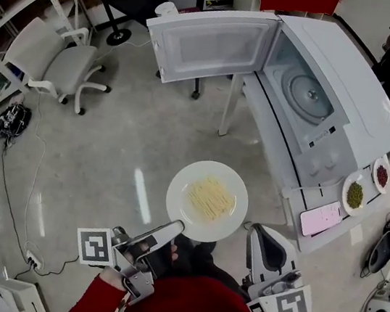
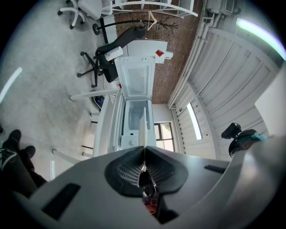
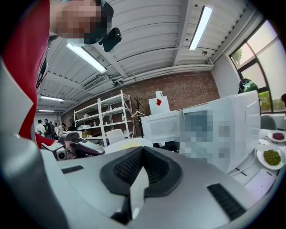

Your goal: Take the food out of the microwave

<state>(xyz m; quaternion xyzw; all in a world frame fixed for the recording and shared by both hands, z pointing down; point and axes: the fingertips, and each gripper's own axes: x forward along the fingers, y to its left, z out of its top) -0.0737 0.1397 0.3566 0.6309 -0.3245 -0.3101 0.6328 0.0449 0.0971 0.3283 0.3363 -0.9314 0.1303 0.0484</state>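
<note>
Your left tool (image 1: pixel 173 227) pinches the noodle plate (image 1: pixel 207 200) by its rim at frame centre; your right tool (image 1: pixel 259 232) sits closed and empty beside it.

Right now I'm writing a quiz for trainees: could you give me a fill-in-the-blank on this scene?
1. The left claw is shut on the rim of a white ___.
2. The door of the microwave stands ___.
3. The noodles are ___ the microwave.
4. The right claw holds ___.

Missing words: plate; open; outside; nothing.
</note>
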